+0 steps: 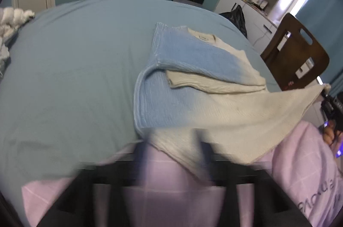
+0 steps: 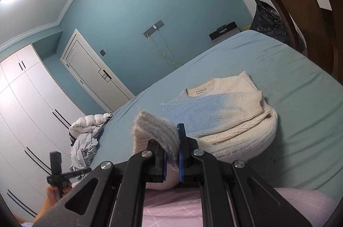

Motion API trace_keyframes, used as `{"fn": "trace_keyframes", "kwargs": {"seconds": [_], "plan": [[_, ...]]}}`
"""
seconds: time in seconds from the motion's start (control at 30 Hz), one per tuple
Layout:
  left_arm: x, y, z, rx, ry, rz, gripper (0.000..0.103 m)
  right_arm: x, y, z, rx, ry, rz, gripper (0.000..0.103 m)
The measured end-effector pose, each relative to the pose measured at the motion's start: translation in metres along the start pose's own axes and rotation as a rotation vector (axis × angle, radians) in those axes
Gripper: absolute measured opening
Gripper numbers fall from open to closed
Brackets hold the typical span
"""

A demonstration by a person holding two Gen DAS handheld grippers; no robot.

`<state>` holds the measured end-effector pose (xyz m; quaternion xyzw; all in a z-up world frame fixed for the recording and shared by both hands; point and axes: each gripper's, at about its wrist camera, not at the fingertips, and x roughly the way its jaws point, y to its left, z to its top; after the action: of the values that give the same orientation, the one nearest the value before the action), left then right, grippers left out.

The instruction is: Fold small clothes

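The right gripper [image 2: 171,154] pinches a cream hem of the blue-and-cream sweater [image 2: 220,115], lifted near the bed [image 2: 289,98] edge; crumpled clothes [image 2: 85,132] lie far left.

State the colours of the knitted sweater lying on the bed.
The sweater fades from light blue to cream white; the right wrist view shows it best.

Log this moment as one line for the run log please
stage: folding sweater on bed | right gripper: shut on hem | left gripper: open, blurred, fingers holding nothing | sleeve folded across chest
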<state>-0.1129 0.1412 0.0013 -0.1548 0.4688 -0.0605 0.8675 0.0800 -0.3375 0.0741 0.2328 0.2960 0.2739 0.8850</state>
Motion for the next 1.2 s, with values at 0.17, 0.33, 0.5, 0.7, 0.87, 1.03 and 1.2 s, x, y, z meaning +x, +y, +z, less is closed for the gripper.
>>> {"fn": "trace_keyframes", "kwargs": {"seconds": [0.17,0.33,0.5,0.7,0.87,1.03,1.2], "plan": [[-0.032,-0.011,0.003,-0.004,-0.156,0.001,0.103,0.004,0.014,-0.008,-0.015,0.019,-0.013,0.005],[-0.025,-0.04,0.002,0.326,-0.001,0.227,0.103,0.002,0.019,-0.012,0.004,0.02,-0.013,0.005],[-0.029,-0.047,-0.024,0.509,0.195,0.124,0.102,0.001,0.027,-0.02,0.016,0.022,-0.006,0.005],[-0.014,-0.055,-0.041,0.635,0.271,0.119,0.102,0.003,0.027,-0.022,0.039,0.025,0.011,0.005],[0.035,-0.067,-0.037,0.687,0.313,0.139,0.1,0.005,0.028,-0.025,0.049,0.033,0.008,0.005],[0.06,-0.087,-0.047,0.972,0.199,0.157,0.097,0.005,0.027,-0.025,0.057,0.038,0.009,0.005],[0.081,-0.088,-0.041,0.999,0.257,0.089,0.025,0.005,0.026,-0.025,0.062,0.039,0.012,0.005]]}}
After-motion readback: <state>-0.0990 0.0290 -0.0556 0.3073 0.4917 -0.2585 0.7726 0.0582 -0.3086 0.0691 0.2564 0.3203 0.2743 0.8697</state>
